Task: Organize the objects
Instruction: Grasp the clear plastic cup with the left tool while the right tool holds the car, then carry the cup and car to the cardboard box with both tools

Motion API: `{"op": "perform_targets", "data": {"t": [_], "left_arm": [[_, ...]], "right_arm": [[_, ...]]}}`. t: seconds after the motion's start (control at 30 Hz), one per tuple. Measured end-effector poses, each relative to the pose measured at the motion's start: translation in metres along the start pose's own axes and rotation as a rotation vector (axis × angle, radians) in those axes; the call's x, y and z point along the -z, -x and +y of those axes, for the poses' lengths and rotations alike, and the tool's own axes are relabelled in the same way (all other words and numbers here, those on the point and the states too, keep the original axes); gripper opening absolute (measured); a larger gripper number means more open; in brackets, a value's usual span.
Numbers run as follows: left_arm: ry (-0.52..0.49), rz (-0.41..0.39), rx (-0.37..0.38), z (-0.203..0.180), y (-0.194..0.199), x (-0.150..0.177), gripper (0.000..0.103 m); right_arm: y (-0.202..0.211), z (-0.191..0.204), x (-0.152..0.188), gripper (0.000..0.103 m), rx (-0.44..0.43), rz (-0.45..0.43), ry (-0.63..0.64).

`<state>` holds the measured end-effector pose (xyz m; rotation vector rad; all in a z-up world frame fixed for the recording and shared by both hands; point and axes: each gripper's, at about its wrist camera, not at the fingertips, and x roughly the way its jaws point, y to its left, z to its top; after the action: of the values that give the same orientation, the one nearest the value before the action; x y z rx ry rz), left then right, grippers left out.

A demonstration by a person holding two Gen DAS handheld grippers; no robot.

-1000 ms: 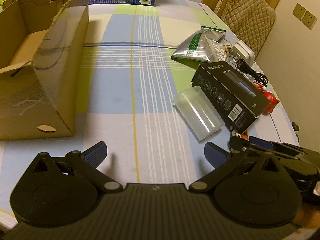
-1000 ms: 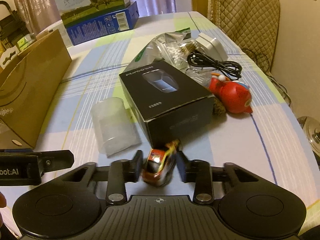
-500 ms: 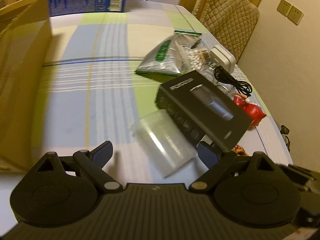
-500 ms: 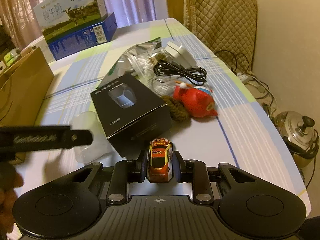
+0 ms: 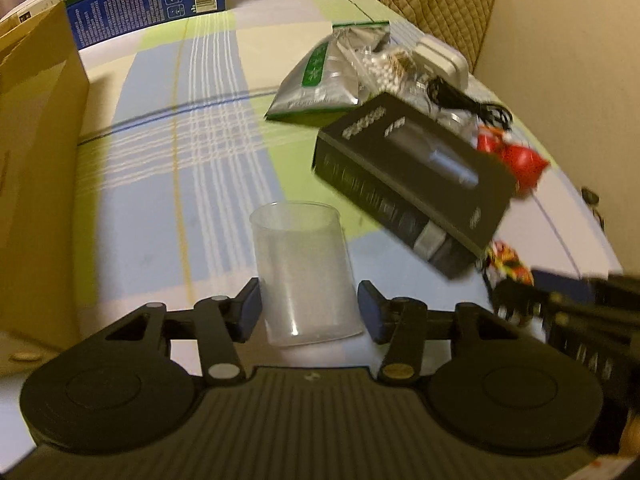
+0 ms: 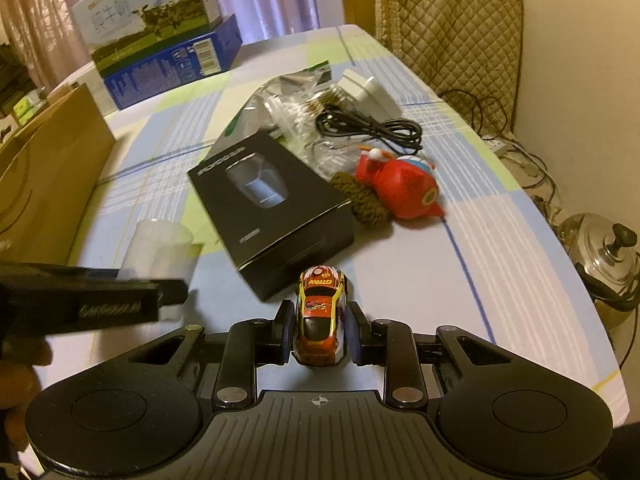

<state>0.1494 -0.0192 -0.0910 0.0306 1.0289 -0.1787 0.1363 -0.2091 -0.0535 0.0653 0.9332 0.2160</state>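
Observation:
A clear plastic cup (image 5: 306,272) lies on the checked tablecloth (image 5: 168,168), its base between my left gripper's (image 5: 310,312) blue pads. Both pads touch its sides, so the left gripper is shut on it. In the right wrist view the cup (image 6: 160,248) shows white, partly hidden behind the left gripper's black body. My right gripper (image 6: 318,320) is shut on a small orange and yellow toy car (image 6: 320,308), held just above the table. The left wrist view shows the car (image 5: 508,264) blurred at the right.
A black product box (image 6: 272,204) lies just beyond both grippers. Behind it are a red toy (image 6: 400,188), a brown knitted piece (image 6: 360,200), a black cable (image 6: 372,128), a white adapter (image 6: 368,92) and a silver pouch (image 5: 324,76). An open cardboard box (image 5: 36,160) stands at the left, a blue carton (image 6: 168,64) at the back.
The left gripper swung right from the cardboard box to the cup and narrowed its jaws onto it. The right gripper stayed shut on the car, which now points straight ahead.

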Motion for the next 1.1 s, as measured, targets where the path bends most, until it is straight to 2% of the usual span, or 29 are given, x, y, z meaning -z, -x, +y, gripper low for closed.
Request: {"op": "perform_targets", "data": {"t": [0.17, 0.47, 0.7, 1.1], "left_arm": [[-0.023, -0.004, -0.012, 0.006, 0.01, 0.014, 0.047], [-0.041, -0.037, -0.022, 0.005, 0.009, 0.01, 0.053], [-0.034, -0.017, -0.033, 0.006, 0.009, 0.015, 0.046], [-0.021, -0.046, -0.015, 0.004, 0.05, 0.03, 0.046]], "right_arm": [[-0.003, 0.003, 0.003, 0.024, 0.011, 0.006, 0.01], [-0.014, 0.011, 0.003, 0.029, 0.049, 0.001, 0.087], [-0.015, 0.015, 0.005, 0.028, 0.061, 0.0, 0.123], [0.026, 0.018, 0.01, 0.027, -0.005, -0.011, 0.072]]}}
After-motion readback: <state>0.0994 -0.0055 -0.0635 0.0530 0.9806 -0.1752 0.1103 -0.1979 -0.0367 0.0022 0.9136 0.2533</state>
